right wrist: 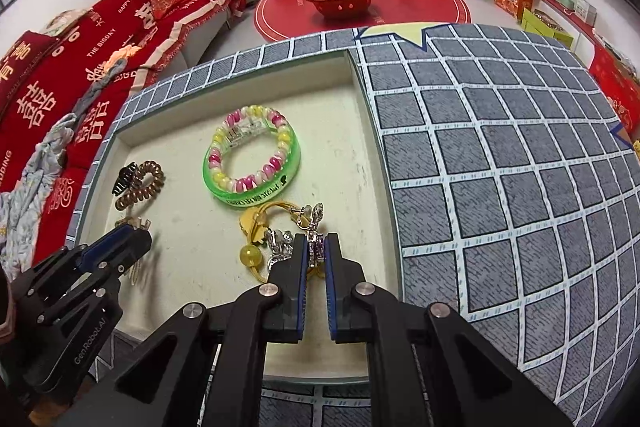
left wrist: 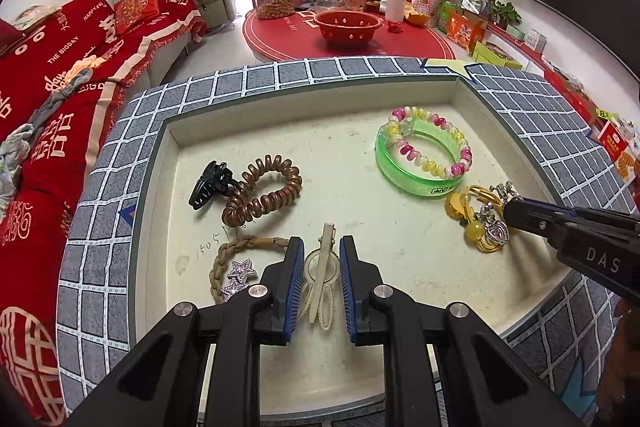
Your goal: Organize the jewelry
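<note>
- A shallow cream tray (left wrist: 400, 251) sat sunk into a worktop (right wrist: 500, 155) covered in grey checked cloth, with jewelry and hair pieces spread across it.
- The left gripper (left wrist: 319, 257) hung low over the tray's near side. Its jaws stood open on either side of a cream hair clip (left wrist: 322, 287), not touching it.
- Just left of that clip lay a braided tan band (left wrist: 224, 263) with silver stars (left wrist: 241, 273).
- Farther back on the left, a black claw clip (left wrist: 208, 183) touched a coiled brown hair tie (left wrist: 262, 193).
- At the back right, a pink-and-yellow bead bracelet (right wrist: 248, 155) rested on a green bangle (right wrist: 248, 197).
- The right gripper (right wrist: 316, 255) was down at the tray's right side. Its jaws were nearly closed on a silver charm (right wrist: 315, 251), part of a tangle with a yellow cord (right wrist: 276, 207) and a yellow bead (right wrist: 249, 253).
</note>
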